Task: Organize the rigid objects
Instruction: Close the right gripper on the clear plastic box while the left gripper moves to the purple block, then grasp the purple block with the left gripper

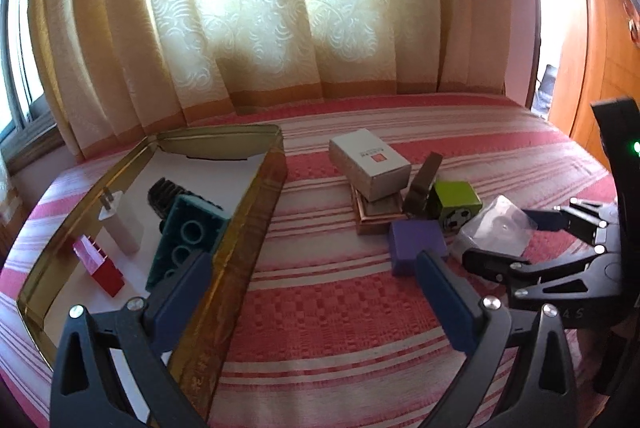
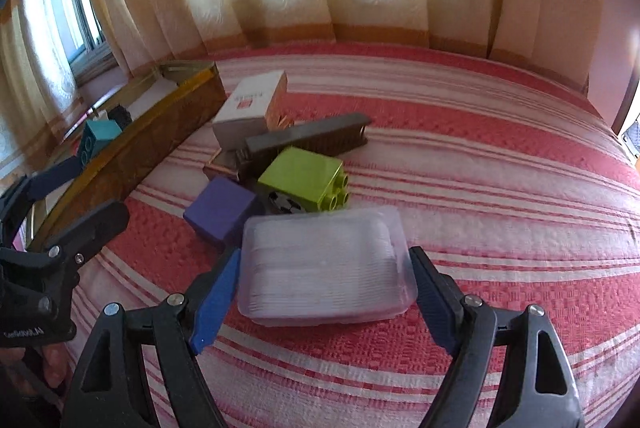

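Note:
A gold tin (image 1: pixel 256 212) lies at the left on the striped bed. In it are a teal brick (image 1: pixel 188 232), a red brick (image 1: pixel 100 264), a white plug (image 1: pixel 120 224) and a black part (image 1: pixel 164 194). My left gripper (image 1: pixel 312 276) is open and empty, straddling the tin's right wall. A pile lies to the right: a white box (image 2: pixel 248 104), a dark comb (image 2: pixel 308 140), a green brick (image 2: pixel 304 180), a purple block (image 2: pixel 222 210) and a clear plastic box (image 2: pixel 326 268). My right gripper (image 2: pixel 326 292) is open around the clear box, pads at both sides, not clamped.
A copper frame (image 1: pixel 376 216) lies under the white box. Curtains (image 1: pixel 260 8) hang behind the bed. A wooden door (image 1: pixel 600 48) stands at the right. The striped cover (image 2: pixel 500 168) stretches right of the pile.

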Available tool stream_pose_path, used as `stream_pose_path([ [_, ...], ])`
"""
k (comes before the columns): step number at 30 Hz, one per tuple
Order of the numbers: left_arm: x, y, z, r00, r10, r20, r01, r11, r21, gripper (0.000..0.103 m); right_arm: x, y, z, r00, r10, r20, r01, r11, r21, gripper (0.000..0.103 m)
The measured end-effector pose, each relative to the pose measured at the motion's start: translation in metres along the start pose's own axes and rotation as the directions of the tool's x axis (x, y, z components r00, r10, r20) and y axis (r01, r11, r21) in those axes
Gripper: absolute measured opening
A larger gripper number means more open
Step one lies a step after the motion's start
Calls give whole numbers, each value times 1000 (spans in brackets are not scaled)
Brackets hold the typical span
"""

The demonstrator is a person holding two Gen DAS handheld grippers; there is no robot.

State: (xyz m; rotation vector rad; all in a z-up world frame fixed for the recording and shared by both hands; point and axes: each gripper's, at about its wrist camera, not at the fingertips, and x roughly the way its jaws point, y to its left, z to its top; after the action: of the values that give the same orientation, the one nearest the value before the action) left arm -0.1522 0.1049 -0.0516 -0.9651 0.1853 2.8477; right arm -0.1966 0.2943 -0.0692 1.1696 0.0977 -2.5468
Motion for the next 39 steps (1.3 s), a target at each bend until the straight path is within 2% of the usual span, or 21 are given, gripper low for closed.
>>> stream_pose_path([
  [2, 2, -4, 1, 1000, -6, -8, 6, 1000, 10, 103, 4, 0, 0, 1000, 1, -22, -1, 1000, 1, 83],
  [8, 10, -20, 5, 999, -26, -25, 27, 998, 63, 103, -1, -9, 0, 1000, -4, 4, 4, 999, 36, 82],
  [12, 20, -26, 9, 998, -47, -47, 50, 997, 59, 103, -17, -28, -5, 995, -66, 74, 55, 988, 146, 82],
  [14, 26, -32, 11, 996, -64, -66, 68, 996, 64, 103, -21, -39, -8, 992, -98, 81, 79, 974, 211, 82],
  [17, 37, -39, 13, 991, -85, -104, 93, 993, 73, 103, -20, -53, -11, 993, -99, 66, 76, 956, 284, 82],
  [23, 52, -49, 16, 983, -111, -148, 124, 989, 81, 102, -22, -54, -12, 993, -104, 64, 80, 950, 302, 82],
  [26, 57, -52, 15, 976, -128, -176, 145, 986, 87, 87, -24, -53, -10, 990, -123, 71, 97, 952, 292, 82],
  [27, 61, -52, 15, 970, -140, -198, 159, 984, 82, 76, -24, -52, -10, 990, -125, 72, 99, 952, 289, 82],
  [28, 65, -51, 14, 963, -153, -220, 172, 982, 74, 71, -23, -52, -9, 989, -126, 72, 101, 953, 285, 82],
  [32, 67, -50, 13, 956, -186, -225, 204, 977, 60, 53, -22, -46, -7, 986, -152, 68, 130, 958, 254, 82],
  [33, 66, -50, 13, 957, -187, -221, 205, 977, 60, 42, -23, -45, -7, 985, -159, 70, 138, 959, 247, 82],
  [34, 65, -50, 12, 958, -189, -218, 206, 977, 58, 39, -23, -43, -7, 983, -167, 73, 145, 960, 239, 82],
  [39, 63, -38, 12, 954, -226, -198, 229, 973, -6, 39, -28, -39, -6, 976, -191, 100, 166, 962, 217, 82],
])
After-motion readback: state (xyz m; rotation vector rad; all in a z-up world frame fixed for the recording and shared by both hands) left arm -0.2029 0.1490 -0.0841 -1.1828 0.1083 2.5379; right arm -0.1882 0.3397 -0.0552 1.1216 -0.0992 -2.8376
